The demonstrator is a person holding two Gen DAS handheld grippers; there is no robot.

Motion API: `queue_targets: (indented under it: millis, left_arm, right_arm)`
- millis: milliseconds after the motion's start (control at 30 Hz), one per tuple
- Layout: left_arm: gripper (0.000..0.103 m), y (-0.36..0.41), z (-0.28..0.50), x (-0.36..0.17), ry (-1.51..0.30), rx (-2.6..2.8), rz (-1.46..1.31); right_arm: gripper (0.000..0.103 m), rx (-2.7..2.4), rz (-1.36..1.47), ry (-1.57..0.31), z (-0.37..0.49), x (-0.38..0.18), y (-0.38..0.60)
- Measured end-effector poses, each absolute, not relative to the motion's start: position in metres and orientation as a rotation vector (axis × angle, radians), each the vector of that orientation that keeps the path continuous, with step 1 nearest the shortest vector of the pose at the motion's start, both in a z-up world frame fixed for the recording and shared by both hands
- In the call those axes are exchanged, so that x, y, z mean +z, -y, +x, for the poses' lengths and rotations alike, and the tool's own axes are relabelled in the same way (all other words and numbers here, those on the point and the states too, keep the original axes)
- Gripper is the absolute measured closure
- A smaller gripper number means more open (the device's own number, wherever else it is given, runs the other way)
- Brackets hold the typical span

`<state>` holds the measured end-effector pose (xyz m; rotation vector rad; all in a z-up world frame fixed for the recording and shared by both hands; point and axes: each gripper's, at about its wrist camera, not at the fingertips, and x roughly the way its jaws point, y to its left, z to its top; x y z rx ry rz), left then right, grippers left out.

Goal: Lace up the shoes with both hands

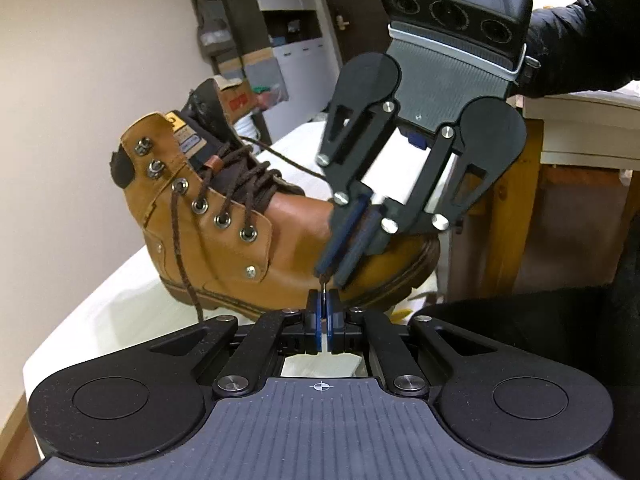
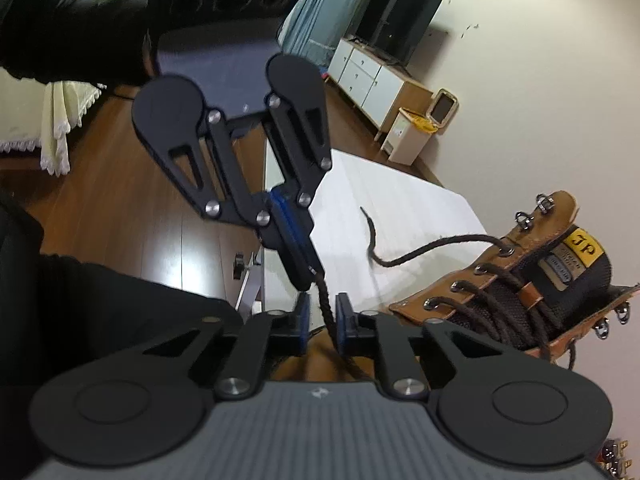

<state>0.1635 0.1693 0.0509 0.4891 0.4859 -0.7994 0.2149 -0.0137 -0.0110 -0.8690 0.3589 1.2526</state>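
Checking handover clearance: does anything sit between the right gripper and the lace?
Nothing visible does. The lace runs between the open fingers of the right gripper, close to the left gripper, which pinches it.

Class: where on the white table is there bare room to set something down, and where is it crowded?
Bare: the table strip by the heel of the boot. Crowded: at the toe, where the left gripper and right gripper meet on the lace.

Left claw [image 2: 308, 272] pinches the brown lace [image 2: 325, 300] between the right claw's [image 2: 322, 316] parted pads (boot [image 2: 520, 280] beside)
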Motion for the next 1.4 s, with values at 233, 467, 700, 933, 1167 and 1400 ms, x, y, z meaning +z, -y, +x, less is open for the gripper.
queue_targets:
  millis: [233,467,700,933,1167,1400]
  left_arm:
    - [0.099,-0.177,0.18,0.059,-0.438,-0.624,0.342]
    - [0.097,-0.183,0.214,0.082,-0.339,-0.417,0.252]
    - [0.096,-0.182,0.23,0.088,-0.3,-0.428,0.182]
    - [0.096,-0.182,0.231,0.089,-0.268,-0.443,0.15]
    - [0.096,-0.177,0.231,0.086,-0.266,-0.454,0.147]
    - [0.096,-0.173,0.231,0.085,-0.267,-0.467,0.168]
  right_arm:
    - [0.1,1.03,-0.587,-0.441,0.224,0.019,0.028]
    - [0.1,0.655,-0.563,-0.316,0.222,0.064,0.017]
    - [0.1,0.571,-0.675,-0.302,0.215,0.058,-0.018]
    - [0.1,0.525,-0.688,-0.31,0.22,0.058,-0.026]
    - [0.1,0.525,-0.695,-0.31,0.224,0.054,-0.029]
    - [0.099,0.529,-0.718,-0.316,0.229,0.051,-0.033]
